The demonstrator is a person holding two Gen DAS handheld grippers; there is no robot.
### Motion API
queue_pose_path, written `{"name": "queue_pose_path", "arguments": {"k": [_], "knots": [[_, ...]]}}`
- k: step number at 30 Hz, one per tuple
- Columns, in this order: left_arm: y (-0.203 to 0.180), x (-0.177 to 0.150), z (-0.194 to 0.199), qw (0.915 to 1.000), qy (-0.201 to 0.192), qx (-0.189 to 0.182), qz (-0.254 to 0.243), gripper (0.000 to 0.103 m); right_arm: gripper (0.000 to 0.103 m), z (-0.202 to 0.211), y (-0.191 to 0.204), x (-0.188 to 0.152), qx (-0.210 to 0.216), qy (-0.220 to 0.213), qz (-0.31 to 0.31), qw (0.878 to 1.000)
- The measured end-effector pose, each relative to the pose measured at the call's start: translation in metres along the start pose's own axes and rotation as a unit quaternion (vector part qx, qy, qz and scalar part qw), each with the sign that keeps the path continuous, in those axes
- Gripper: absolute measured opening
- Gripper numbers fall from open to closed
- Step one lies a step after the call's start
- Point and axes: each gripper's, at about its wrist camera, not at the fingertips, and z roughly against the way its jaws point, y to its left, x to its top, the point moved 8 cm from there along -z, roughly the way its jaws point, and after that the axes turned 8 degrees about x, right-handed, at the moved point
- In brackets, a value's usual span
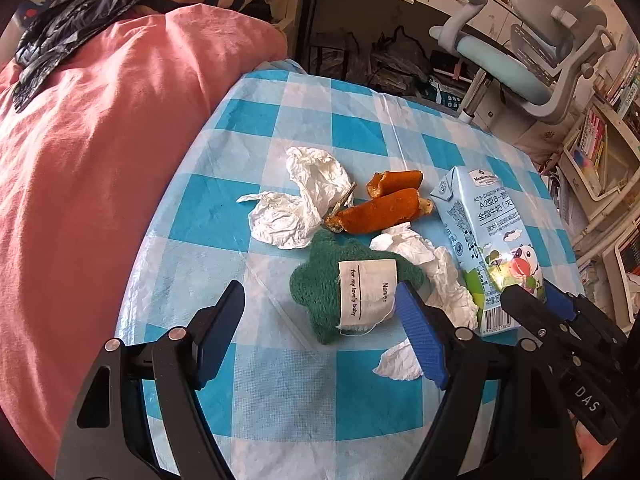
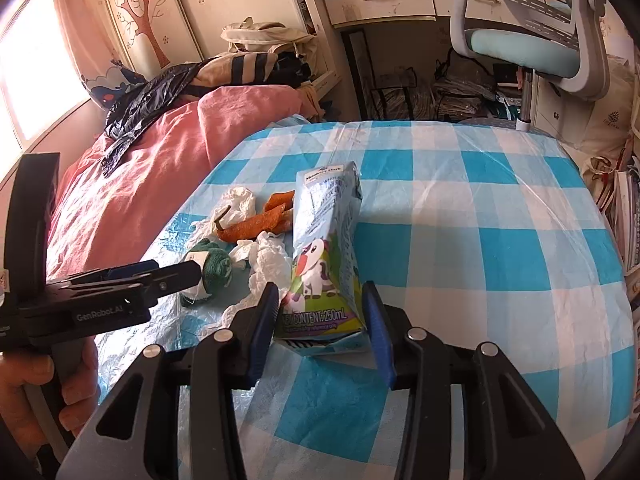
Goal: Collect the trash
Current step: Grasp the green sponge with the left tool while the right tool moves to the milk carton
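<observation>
A milk carton (image 2: 324, 256) with a cartoon cow stands on the blue checked tablecloth (image 2: 480, 240). My right gripper (image 2: 320, 320) has its fingers around the carton's base, pads touching both sides; it also shows in the left wrist view (image 1: 532, 296) at the carton (image 1: 480, 232). Crumpled white tissues (image 1: 304, 200), orange peel (image 1: 384, 208) and a green plush with a white label (image 1: 344, 284) lie left of the carton. My left gripper (image 1: 320, 320) is open just in front of the plush; in the right wrist view it (image 2: 192, 276) reaches the plush (image 2: 212, 268).
A pink quilt (image 1: 100, 160) with a black plastic bag (image 1: 60, 36) on it lies left of the table. A grey and blue desk chair (image 1: 540, 48) and bookshelves (image 1: 600, 152) stand at the far right. More tissue (image 1: 400, 360) lies near my left gripper's right finger.
</observation>
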Motion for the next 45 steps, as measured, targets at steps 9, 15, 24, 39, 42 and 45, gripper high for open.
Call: {"name": "queue_pose_path", "arguments": {"k": [9,15,24,39,42,45], "knots": [[-0.009,-0.004,-0.011,0.9985,0.026,-0.048,0.008,0.045,0.042,0.013,-0.013,0.007,0.013,-0.007,-0.035,0.999],[-0.01,-0.002,-0.004,0.9968,0.029,-0.073,0.014,0.017,0.042,0.018,-0.028,0.003,0.006,0.002,-0.057,0.998],[-0.009,-0.002,-0.007,0.9955,0.041,-0.084,0.018,0.016,0.044,0.014,-0.034,-0.001,-0.002,0.011,-0.061,0.998],[0.002,0.008,-0.007,0.9942,0.017,-0.091,0.056,0.016,0.044,0.023,-0.037,0.002,0.017,-0.001,-0.072,0.997],[-0.003,0.012,0.009,0.9946,0.002,-0.094,0.043,0.013,0.044,0.029,-0.035,0.003,0.036,-0.008,-0.083,0.996],[-0.007,0.017,0.028,0.995,-0.019,-0.094,0.029,0.013,0.044,0.036,-0.037,0.004,0.05,-0.013,-0.094,0.994]]}}
